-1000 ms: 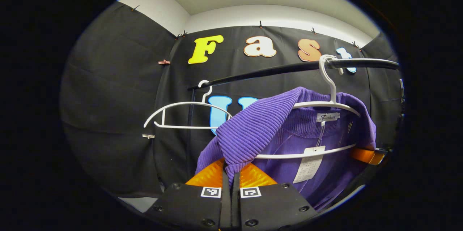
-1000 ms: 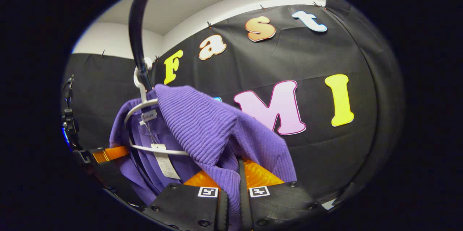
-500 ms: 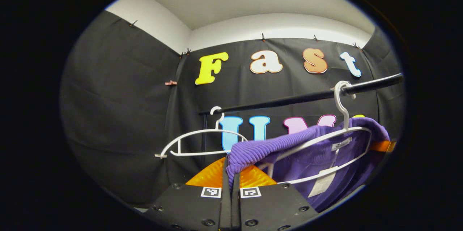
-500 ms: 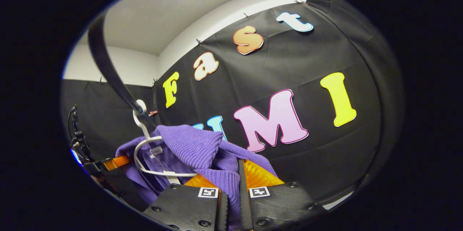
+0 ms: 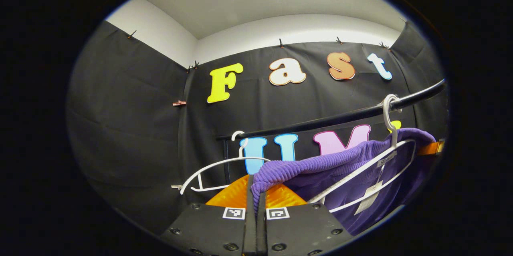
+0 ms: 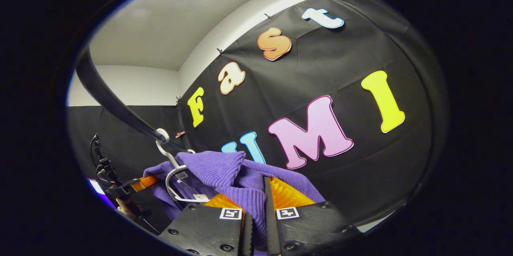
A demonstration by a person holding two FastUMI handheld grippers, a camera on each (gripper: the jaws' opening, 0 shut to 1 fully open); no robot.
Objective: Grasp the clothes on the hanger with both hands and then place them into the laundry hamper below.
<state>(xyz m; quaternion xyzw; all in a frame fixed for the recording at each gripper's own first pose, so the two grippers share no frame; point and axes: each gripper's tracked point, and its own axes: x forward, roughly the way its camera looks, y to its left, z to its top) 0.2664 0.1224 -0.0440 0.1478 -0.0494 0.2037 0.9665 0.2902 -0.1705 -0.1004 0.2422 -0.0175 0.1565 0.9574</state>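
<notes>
In the left gripper view, the left gripper point(image 5: 255, 192) is clamped on purple knit clothes point(image 5: 320, 164). At 3 o'clock they drape a tilted white hanger point(image 5: 384, 160) on the black rail point(image 5: 320, 121); an empty hanger point(image 5: 212, 168) hangs farther at 11. The right gripper point(image 6: 256, 204) pinches another fold.

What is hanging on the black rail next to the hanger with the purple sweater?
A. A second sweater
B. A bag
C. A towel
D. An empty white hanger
D: in the left gripper view an empty white hanger hooks over the black rail, beside the hanger carrying the purple sweater.
</notes>
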